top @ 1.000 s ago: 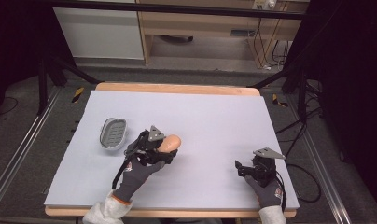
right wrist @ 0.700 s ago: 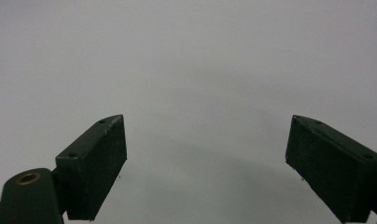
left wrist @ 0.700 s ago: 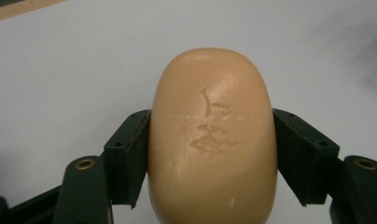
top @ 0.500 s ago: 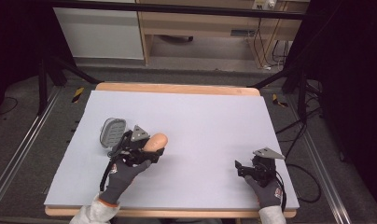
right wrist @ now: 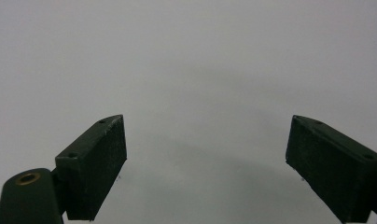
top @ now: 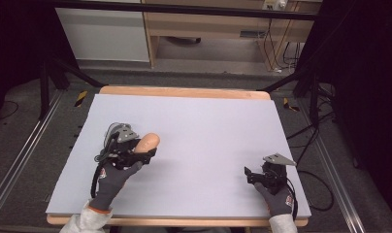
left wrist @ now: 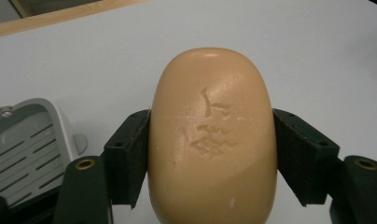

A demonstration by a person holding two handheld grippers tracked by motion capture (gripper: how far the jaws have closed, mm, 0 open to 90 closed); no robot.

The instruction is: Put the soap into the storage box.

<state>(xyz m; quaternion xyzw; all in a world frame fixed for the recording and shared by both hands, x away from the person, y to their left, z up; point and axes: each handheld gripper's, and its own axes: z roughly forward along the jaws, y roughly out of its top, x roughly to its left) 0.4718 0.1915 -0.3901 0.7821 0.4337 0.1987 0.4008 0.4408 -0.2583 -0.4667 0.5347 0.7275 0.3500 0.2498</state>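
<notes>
Left gripper (top: 144,151): my fingers are clamped on the soap bar (left wrist: 210,140), one pad pressing each long flank — in the left gripper view the grip sits about mid-length.

Soap bar: a tan rounded oval, lifted in my left fingers over the left part of the tabletop (top: 208,126); in the high view it shows as soap bar (top: 148,141), poking out toward 1 o'clock from my hand.

Long axis: it runs straight away along my fingers, 6 to 12 o'clock in the left gripper view, with the rounded nose leading.

Soap dish (left wrist: 25,147): grey, slotted, lying at about 8 o'clock of the bar in the left gripper view. In the high view the soap dish (top: 112,130) peeks out at about 10 o'clock of the bar, mostly hidden behind my gripper.

Relation the move turns on: the dish lies just beside the bar, on its left — I judge the bar must shift that way and come down flat into the tray. I cannot tell whether the two long axes match.

Nearer hand: the left, by far.

Right gripper (top: 254,175): my fingers stand wide apart, holding nothing, over bare tabletop at the right near edge, well apart from the dish.

Risk: a slick bar could slide forward out of a side pinch.
</notes>
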